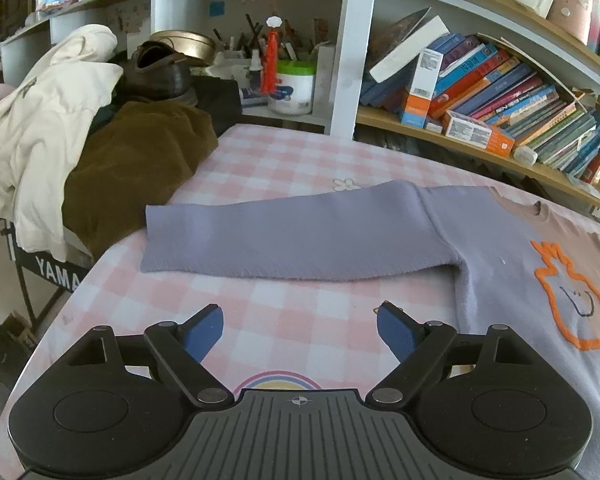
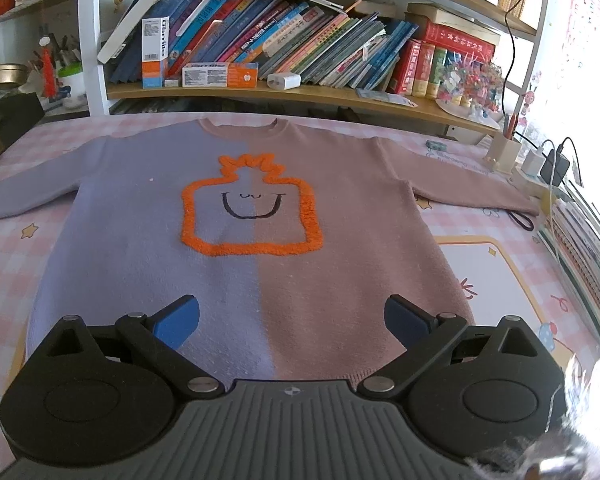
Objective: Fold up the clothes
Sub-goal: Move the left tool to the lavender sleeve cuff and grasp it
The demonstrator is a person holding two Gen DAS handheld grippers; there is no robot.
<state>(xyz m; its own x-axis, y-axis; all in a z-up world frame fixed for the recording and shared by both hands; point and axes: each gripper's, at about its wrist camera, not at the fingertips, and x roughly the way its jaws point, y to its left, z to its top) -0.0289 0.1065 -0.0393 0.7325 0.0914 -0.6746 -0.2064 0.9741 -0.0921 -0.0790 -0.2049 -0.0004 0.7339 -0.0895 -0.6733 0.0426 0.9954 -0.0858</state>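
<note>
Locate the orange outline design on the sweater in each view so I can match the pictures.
Left wrist view: orange outline design at the right edge, on the sweater's chest.
Right wrist view: orange outline design centre frame, straddling the purple and pink halves.
Shared landmark: the orange-and-white box lying on the bookshelf.

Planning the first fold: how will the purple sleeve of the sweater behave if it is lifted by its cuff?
The purple sleeve is soft knit lying limp on the checked cloth, so it will likely droop and drag. It looks light, and its fuzzy surface should grip rather than slip.
</note>
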